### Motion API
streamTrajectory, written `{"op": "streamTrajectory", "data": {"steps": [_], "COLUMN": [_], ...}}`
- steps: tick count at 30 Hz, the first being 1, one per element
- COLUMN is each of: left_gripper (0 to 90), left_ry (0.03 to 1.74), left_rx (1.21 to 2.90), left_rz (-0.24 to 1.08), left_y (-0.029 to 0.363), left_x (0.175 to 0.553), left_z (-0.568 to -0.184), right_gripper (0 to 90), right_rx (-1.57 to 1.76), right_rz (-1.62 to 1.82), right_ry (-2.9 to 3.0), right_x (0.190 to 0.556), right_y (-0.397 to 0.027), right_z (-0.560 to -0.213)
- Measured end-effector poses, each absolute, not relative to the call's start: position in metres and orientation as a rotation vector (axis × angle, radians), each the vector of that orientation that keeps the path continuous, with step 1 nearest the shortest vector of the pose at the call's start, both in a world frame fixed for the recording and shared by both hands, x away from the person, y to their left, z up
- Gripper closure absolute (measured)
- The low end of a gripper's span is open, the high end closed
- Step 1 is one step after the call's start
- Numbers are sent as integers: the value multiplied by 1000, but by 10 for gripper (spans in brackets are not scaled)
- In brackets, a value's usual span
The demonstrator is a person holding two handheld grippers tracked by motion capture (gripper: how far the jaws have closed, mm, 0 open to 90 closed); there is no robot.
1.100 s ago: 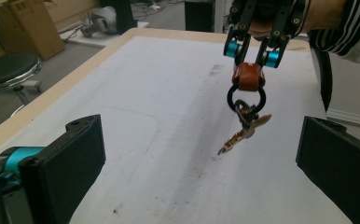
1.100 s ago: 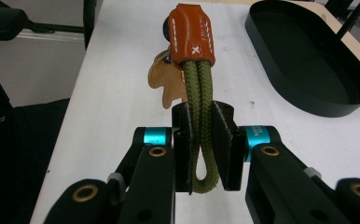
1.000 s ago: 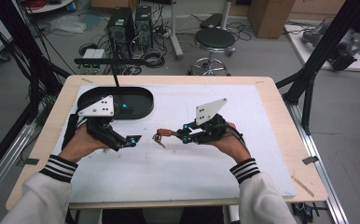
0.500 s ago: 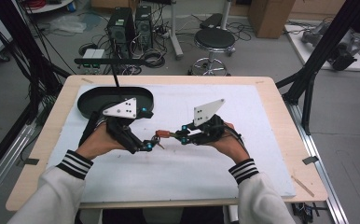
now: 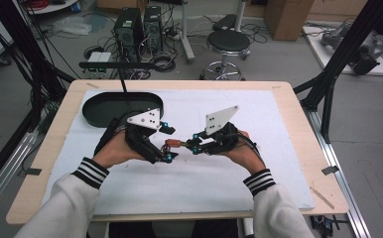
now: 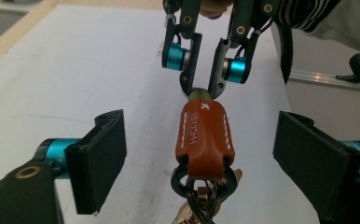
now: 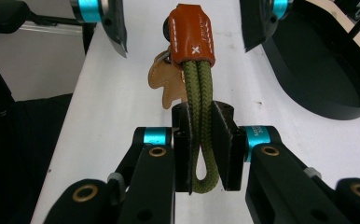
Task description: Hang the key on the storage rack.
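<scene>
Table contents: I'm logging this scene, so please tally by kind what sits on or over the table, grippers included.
Grippers: 2, the left gripper open, the right gripper shut on the green rope loop
Keychains: 1, the keychain, brown leather tab on that loop
Trays: 1, the black oval tray
White mats: 1, the white mat
Total: 5
</scene>
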State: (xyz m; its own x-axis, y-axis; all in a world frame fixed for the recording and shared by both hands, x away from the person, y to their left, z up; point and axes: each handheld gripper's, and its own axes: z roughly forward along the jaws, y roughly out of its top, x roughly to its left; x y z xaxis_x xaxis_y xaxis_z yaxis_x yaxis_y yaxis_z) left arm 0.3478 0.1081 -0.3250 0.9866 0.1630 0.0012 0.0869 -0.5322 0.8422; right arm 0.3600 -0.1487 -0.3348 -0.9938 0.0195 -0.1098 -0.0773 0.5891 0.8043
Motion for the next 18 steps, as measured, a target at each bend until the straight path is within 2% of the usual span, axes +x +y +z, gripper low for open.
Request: {"op": "streamTrajectory", "data": {"steps": [8,11,14,18], "left_gripper": [358,392,512,607], "left_ry": [175,173,160,159], "left_rx": [2162,2168,2183,2188], "left_rz": [77,81,81,60], "left_y": [109,108,108,108], "left_x": [349,349,347,347], "left_z": [-326,-326,-326,-326], "right_gripper": [791,791,791,791], "right_rx": [-57,-61,-67,-79], "right_rz": [1367,1361,1354,1329], "right_ry": [2712,2713,2718,2734], "right_x": [360,360,360,359], "right_y": [-148,-148,-146,-144], "right_z": [-336,-336,-337,-339]}}
